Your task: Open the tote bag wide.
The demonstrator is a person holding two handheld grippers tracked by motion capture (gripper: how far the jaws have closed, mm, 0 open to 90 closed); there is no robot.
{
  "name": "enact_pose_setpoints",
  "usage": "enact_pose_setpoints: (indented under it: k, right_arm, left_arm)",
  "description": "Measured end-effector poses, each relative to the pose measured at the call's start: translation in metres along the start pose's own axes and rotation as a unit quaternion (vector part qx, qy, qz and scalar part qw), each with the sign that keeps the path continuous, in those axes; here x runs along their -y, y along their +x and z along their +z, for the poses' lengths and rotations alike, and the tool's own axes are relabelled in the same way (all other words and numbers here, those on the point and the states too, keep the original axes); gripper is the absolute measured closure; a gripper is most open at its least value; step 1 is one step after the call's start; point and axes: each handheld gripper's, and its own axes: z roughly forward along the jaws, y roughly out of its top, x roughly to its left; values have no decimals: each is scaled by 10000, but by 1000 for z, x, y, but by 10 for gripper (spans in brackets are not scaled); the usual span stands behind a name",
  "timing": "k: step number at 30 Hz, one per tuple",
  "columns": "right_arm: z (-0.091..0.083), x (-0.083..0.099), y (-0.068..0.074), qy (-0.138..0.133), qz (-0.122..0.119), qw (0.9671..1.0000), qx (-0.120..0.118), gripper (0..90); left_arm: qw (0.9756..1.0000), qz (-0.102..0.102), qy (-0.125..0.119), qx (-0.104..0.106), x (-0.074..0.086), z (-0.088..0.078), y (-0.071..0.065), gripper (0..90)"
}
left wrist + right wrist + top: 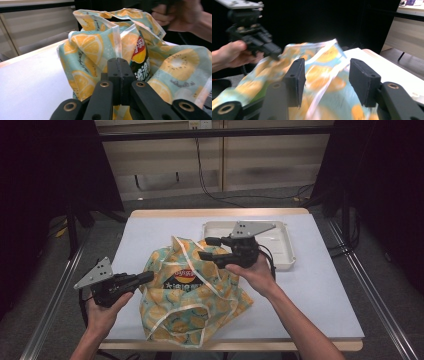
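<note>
Left gripper (pixel 145 278) clenched, jaws pressed flat together at the left edge of the fruit-print bag (pixel 192 290), tips touching the cloth; whether a fold of fabric is nipped between them, hard to tell. Just past those jaws, inside the bag's open mouth, a dark chip packet (pixel 140 58) with a red and yellow logo, standing upright. Right gripper (pixel 206 248) released, jaws spread apart over the far upper edge of the bag, one pale ribbon handle (pixel 322 88) running loosely through the gap between them without being pinched. Bag slumped on the pale counter (pixel 320 290), directly between the two sets of jaws, its second handle (pixel 175 317) looped on the near side, away from both. Behind the right jaws, a shallow white tray (pixel 282 245) lying flat on the counter. Seen along the right jaws, blurred fabric and, beyond it, the left hand (pixel 233 53) wrapped around its gripper.
</note>
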Motion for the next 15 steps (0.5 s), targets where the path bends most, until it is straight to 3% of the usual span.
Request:
enact_pose_setpoints:
  k: [4, 6, 10, 12, 13, 14, 15]
  right_arm:
    - [-14, 13, 11, 164, -88, 9998, 24, 411]
    - [-16, 22, 14, 295, -99, 9995, 31, 391]
    - [-16, 33, 16, 362, -125, 9993, 50, 391]
    - [-13, 37, 14, 387, -99, 9992, 24, 520]
    - [-12, 38, 13, 372, -90, 9993, -22, 631]
    - [-11, 39, 9, 339, -42, 9994, -78, 821]
    - [-11, 39, 9, 339, -42, 9994, -78, 821]
  left_arm:
    - [9999, -84, -70, 11, 2, 0, 1, 900]
    - [9999, -65, -48, -92, 3, -4, 3, 900]
    - [9999, -88, -76, -17, 4, -4, 3, 894]
    - [9999, -119, -66, -78, 3, -3, 1, 843]
    - [9999, -99, -55, -59, 3, -2, 1, 806]
    - [9999, -48, -77, -86, 2, -2, 1, 691]
    - [9999, -33, -68, -72, 1, -1, 0, 691]
